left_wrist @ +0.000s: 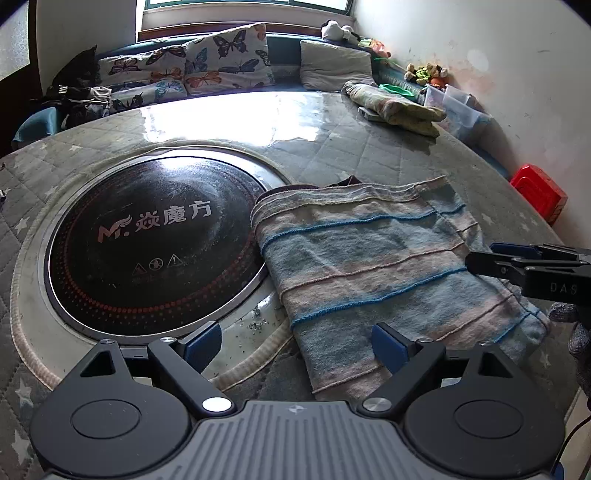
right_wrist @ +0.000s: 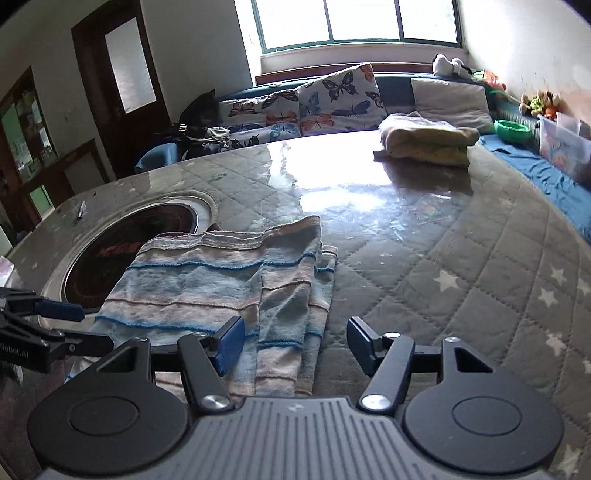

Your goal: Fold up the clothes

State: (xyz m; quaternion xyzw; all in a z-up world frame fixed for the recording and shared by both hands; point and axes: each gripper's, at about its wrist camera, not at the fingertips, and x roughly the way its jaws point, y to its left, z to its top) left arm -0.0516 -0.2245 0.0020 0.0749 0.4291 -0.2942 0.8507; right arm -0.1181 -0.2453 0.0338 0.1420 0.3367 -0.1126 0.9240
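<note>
A: Where do we stand with the striped garment (left_wrist: 373, 258)?

B: It lies folded on the bench (right_wrist: 443, 258), just ahead of both claws, one edge over the round black hob (left_wrist: 147, 236). Our left claw (left_wrist: 295, 343) is spread wide and released, gripping nothing. Our right claw (right_wrist: 295, 341) is released too, with the near edge of the cloth between its pads, unpinched.

A: So next?

B: We judge another fold is due: clench on the near edge and carry it away from us. Beyond, a folded pile (right_wrist: 424, 140) waits, with butterfly cushions (right_wrist: 332, 99) under the window (right_wrist: 354, 22).
</note>
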